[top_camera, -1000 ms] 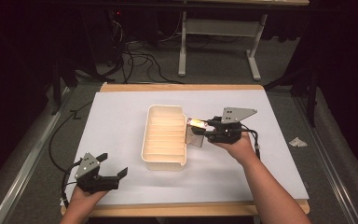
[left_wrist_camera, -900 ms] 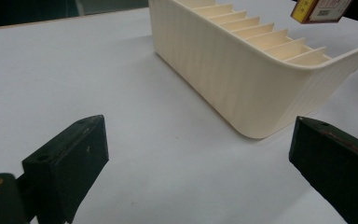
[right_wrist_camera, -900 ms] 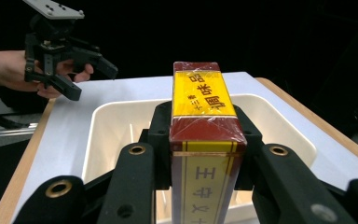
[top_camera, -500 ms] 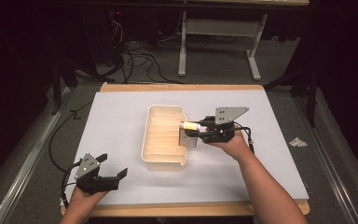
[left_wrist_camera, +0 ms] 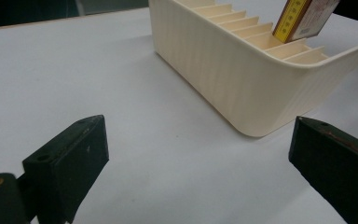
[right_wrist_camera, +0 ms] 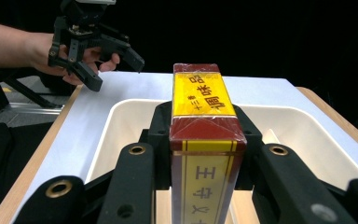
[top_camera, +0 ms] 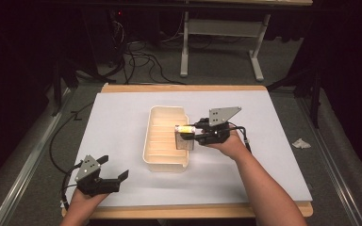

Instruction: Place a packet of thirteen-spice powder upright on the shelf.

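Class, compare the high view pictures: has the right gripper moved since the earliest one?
Yes. The right gripper, holding the red-and-yellow box, has shifted left over the cream slotted plastic tray.

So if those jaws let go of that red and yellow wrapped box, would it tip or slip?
The red and yellow box looks glossy with film, so probably slippery. Tall and narrow, it may tip, though the cream slotted plastic tray should brace it. It keeps its shape between the right gripper jaws, so likely stiff.

A wooden-edged table [top_camera: 184, 88] carries a white sheet [top_camera: 122, 117] over nearly its whole top, and on that sheet, about the centre, stands a cream slotted tray [top_camera: 156, 141], with the left gripper [top_camera: 104, 181] resting near 7 o'clock.
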Available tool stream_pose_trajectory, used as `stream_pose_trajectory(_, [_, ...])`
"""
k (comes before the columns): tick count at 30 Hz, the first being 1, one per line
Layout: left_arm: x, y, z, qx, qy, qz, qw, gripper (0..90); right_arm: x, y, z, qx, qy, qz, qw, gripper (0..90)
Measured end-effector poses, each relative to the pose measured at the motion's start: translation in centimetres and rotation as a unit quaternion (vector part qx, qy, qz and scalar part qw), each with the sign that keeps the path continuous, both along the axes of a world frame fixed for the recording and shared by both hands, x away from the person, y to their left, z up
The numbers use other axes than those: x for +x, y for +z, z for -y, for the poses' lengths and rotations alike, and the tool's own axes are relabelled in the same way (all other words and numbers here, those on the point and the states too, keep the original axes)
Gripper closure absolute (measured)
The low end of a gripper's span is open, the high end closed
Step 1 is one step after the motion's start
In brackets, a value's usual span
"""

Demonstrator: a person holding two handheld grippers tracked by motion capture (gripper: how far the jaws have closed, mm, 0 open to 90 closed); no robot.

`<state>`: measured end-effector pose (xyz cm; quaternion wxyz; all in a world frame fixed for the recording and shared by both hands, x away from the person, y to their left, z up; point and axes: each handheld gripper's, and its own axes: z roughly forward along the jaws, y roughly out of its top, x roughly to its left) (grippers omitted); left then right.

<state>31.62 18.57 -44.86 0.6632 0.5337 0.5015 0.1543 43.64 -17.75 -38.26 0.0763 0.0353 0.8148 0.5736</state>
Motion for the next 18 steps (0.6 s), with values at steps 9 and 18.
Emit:
stream_pose_trajectory(9, [0.0, -0.1, 0.0, -0.001, 0.000, -0.002, 1.0000, 5.4, 0.5, -0.3, -1.2, -0.003, 0.005, 0.001, 1.0000, 69.0])
stream_pose_trajectory(18, [-0.1, -0.1, 0.1, 0.001, -0.004, -0.002, 1.0000, 5.6, 0.8, -0.2, -2.5, 0.001, 0.013, 0.003, 0.9999, 69.0])
